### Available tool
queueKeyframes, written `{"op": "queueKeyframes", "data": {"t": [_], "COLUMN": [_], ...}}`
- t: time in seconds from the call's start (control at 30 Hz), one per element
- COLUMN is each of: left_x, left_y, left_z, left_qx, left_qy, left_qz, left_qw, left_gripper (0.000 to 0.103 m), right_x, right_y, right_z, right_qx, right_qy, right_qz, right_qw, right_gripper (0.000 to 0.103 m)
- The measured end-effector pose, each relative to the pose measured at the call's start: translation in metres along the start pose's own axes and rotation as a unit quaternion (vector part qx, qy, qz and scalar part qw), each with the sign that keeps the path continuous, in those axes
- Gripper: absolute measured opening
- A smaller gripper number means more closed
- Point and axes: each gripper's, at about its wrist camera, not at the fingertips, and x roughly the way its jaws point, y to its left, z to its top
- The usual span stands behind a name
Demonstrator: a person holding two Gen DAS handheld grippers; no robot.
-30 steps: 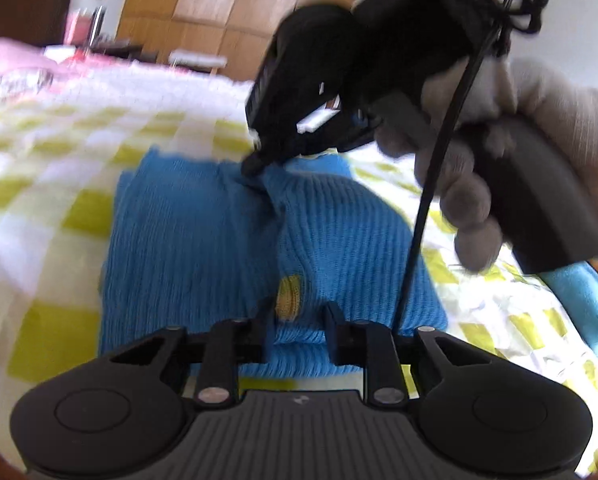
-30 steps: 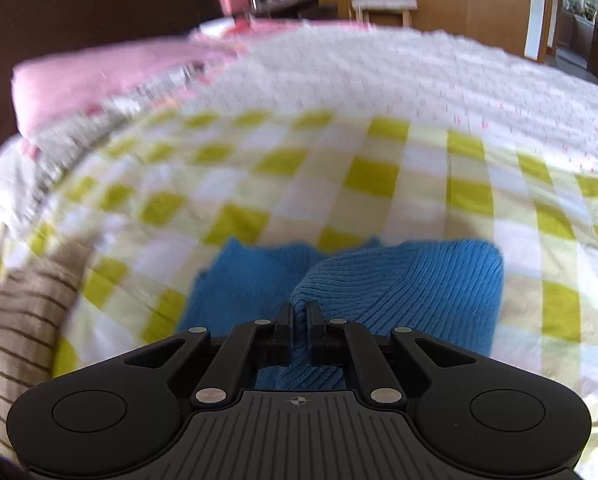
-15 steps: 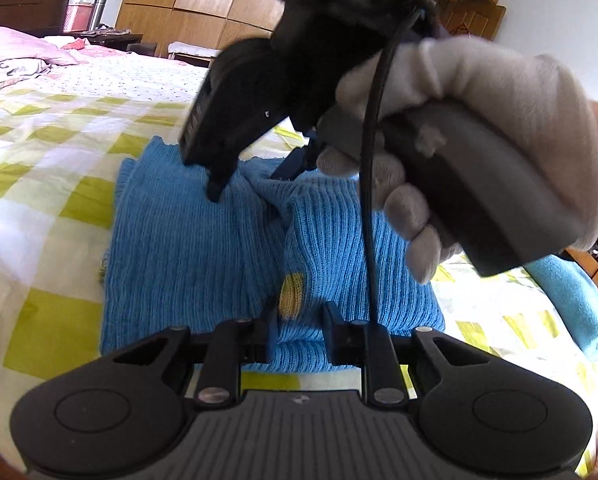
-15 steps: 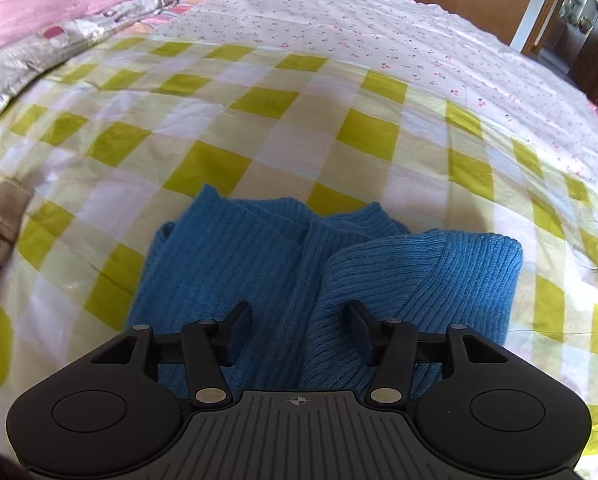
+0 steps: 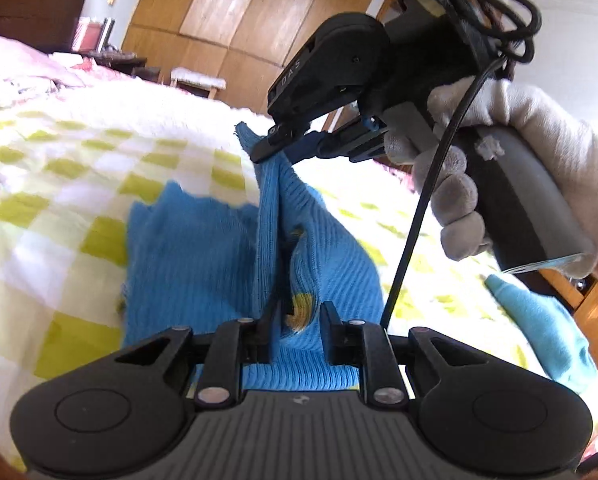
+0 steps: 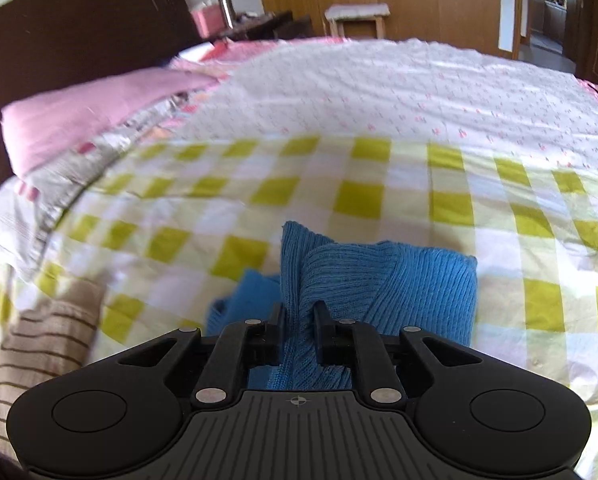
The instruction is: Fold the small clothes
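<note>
A small blue knit sweater (image 5: 203,256) with a yellow patch lies partly folded on the yellow-checked bedspread (image 5: 59,184). My left gripper (image 5: 295,320) is shut on the sweater's near edge. My right gripper (image 5: 269,148), held in a white-gloved hand, is shut on the far edge and holds it lifted, so the middle stands as a ridge. In the right wrist view the right gripper (image 6: 299,312) pinches a fold of the sweater (image 6: 399,288).
A light blue garment (image 5: 539,324) lies at the right on the bed. A brown striped cloth (image 6: 39,344) lies at the left. Pink pillows (image 6: 83,116) and a dark headboard are behind. A stool and wooden wardrobes stand beyond the bed.
My right gripper was open over the sweater half a second ago; it has now shut on the far edge and lifted it. The left gripper rose with the near edge.
</note>
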Motion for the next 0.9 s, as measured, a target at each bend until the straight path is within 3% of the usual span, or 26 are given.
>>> {"op": "queueKeyframes", "data": {"t": [0.33, 0.47, 0.63, 0.77, 0.9], "left_x": [-0.017, -0.023, -0.022, -0.023, -0.031], "left_y": [0.016, 0.036, 0.055, 0.061, 0.06], "left_z": [-0.002, -0.004, -0.01, -0.01, -0.01], "left_qx": [-0.011, -0.044, -0.058, -0.072, -0.081], "left_qy": [-0.001, 0.014, 0.039, 0.04, 0.029], "left_qz": [0.039, 0.054, 0.087, 0.074, 0.057], "left_qw": [0.9992, 0.9975, 0.9937, 0.9939, 0.9947], "left_gripper": [0.026, 0.025, 0.025, 0.025, 0.025], "right_x": [0.011, 0.035, 0.067, 0.05, 0.015], "right_y": [0.042, 0.059, 0.075, 0.066, 0.059], "right_z": [0.002, -0.002, -0.011, -0.016, -0.018], "right_qx": [-0.011, -0.012, -0.024, -0.006, -0.058], "right_qy": [0.01, 0.03, 0.052, 0.038, 0.002], "right_qz": [0.052, 0.065, 0.055, 0.086, 0.066], "right_qw": [0.999, 0.997, 0.997, 0.996, 0.996], "right_gripper": [0.014, 0.0, 0.0, 0.009, 0.009]}}
